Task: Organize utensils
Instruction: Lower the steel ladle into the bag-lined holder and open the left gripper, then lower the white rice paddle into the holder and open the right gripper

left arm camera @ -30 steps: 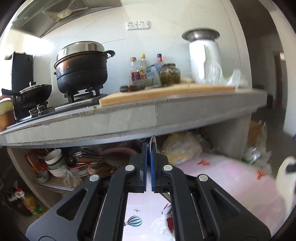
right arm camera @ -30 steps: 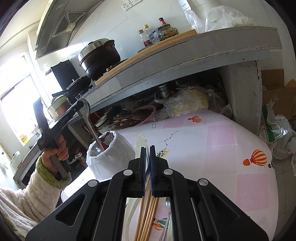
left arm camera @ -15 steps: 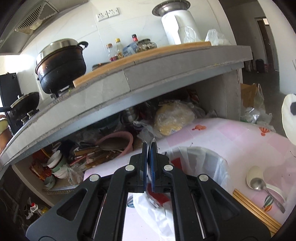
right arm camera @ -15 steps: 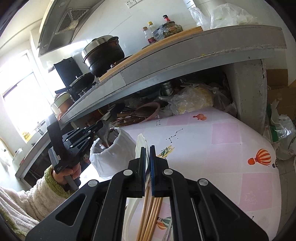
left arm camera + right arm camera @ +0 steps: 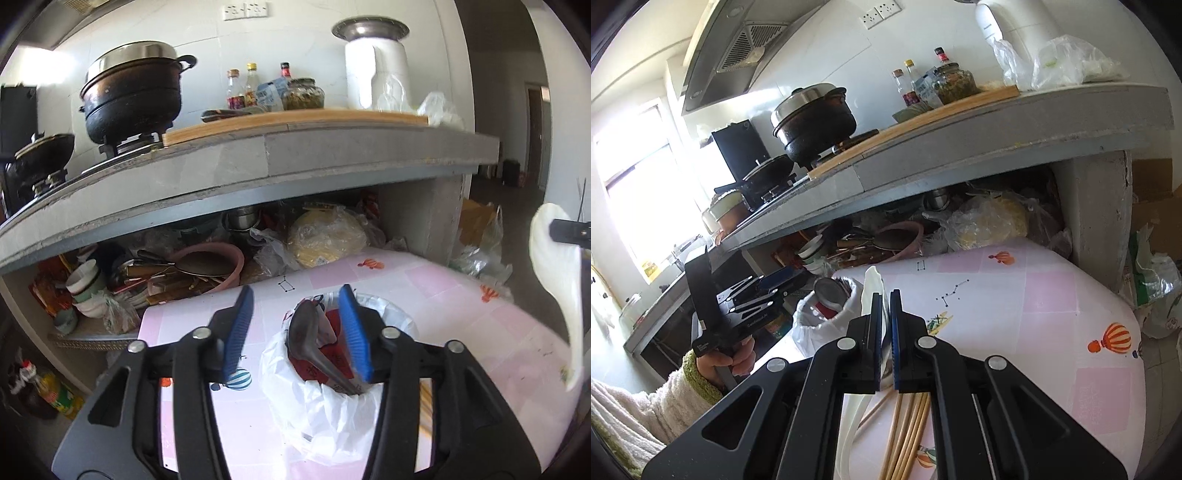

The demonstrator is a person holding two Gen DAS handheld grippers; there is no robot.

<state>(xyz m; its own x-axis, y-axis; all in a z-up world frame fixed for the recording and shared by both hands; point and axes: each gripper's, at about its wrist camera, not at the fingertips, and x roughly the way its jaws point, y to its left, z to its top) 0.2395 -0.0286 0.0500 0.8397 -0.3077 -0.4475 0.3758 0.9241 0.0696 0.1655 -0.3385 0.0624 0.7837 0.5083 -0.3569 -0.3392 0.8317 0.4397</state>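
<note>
Left gripper [image 5: 297, 326] hangs wide apart over the bag-lined container [image 5: 332, 398], metal spoon [image 5: 314, 343] inside. Only the right view shows right gripper [image 5: 885, 339] pinching the white spoon [image 5: 872, 291] above chopsticks [image 5: 908, 435].

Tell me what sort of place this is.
Most likely a lived-in home kitchen: a lidded black pot on a gas burner, a range hood overhead, and sauce bottles on the counter.

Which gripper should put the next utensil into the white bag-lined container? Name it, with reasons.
Right. The right gripper is shut on the white spoon, raised beside the white bag-lined container. The left gripper is open and empty above it, the grey metal spoon lying inside.
</note>
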